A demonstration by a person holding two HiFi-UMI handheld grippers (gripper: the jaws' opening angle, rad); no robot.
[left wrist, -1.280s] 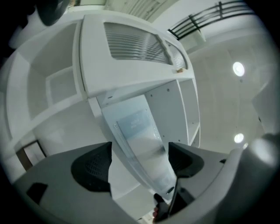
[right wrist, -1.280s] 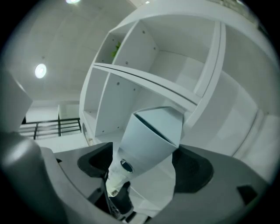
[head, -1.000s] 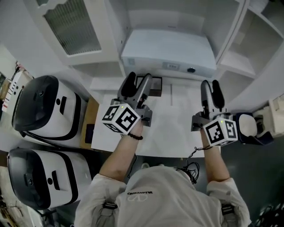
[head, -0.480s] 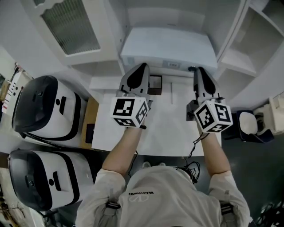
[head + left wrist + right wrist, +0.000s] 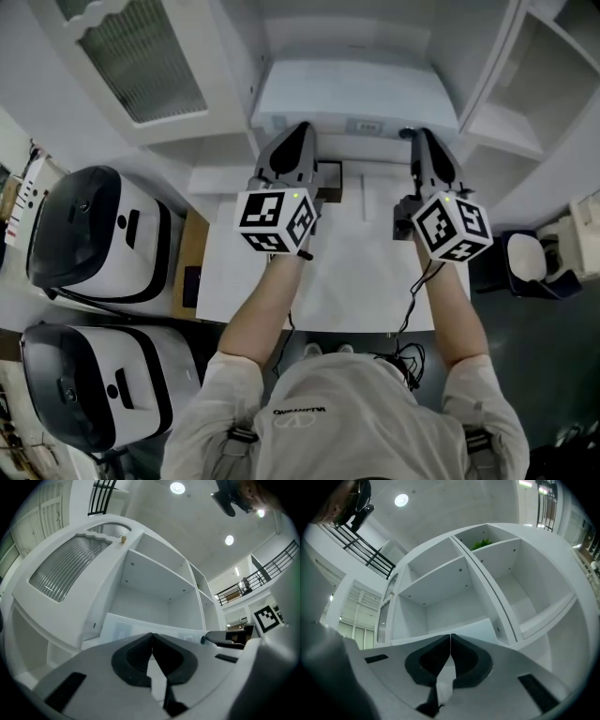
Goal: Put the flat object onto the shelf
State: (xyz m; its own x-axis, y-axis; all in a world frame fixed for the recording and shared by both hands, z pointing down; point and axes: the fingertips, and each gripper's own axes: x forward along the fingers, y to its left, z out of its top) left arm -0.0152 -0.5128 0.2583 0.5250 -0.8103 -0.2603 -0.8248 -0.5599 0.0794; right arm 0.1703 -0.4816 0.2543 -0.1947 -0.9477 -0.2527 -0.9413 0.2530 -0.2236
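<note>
The flat object (image 5: 354, 98) is a wide white slab lying in the middle compartment of the white shelf (image 5: 487, 84). It shows as a pale band ahead of the jaws in the left gripper view (image 5: 136, 625) and in the right gripper view (image 5: 473, 627). My left gripper (image 5: 298, 131) (image 5: 152, 637) is shut with nothing between its pads, its tip at the slab's front left edge. My right gripper (image 5: 419, 139) (image 5: 450, 637) is also shut and empty, its tip at the slab's front right edge. Whether the tips touch the slab I cannot tell.
A white table (image 5: 347, 281) lies under my forearms, with a small dark box (image 5: 330, 178) near its far edge. Two white-and-black rounded devices (image 5: 89, 234) (image 5: 84, 380) sit at the left. A ribbed-glass cabinet door (image 5: 141, 61) stands open upper left. A chair (image 5: 534, 267) is at the right.
Both grippers moved forward from over the table to the slab's front edge. Their jaws went from open to shut.
</note>
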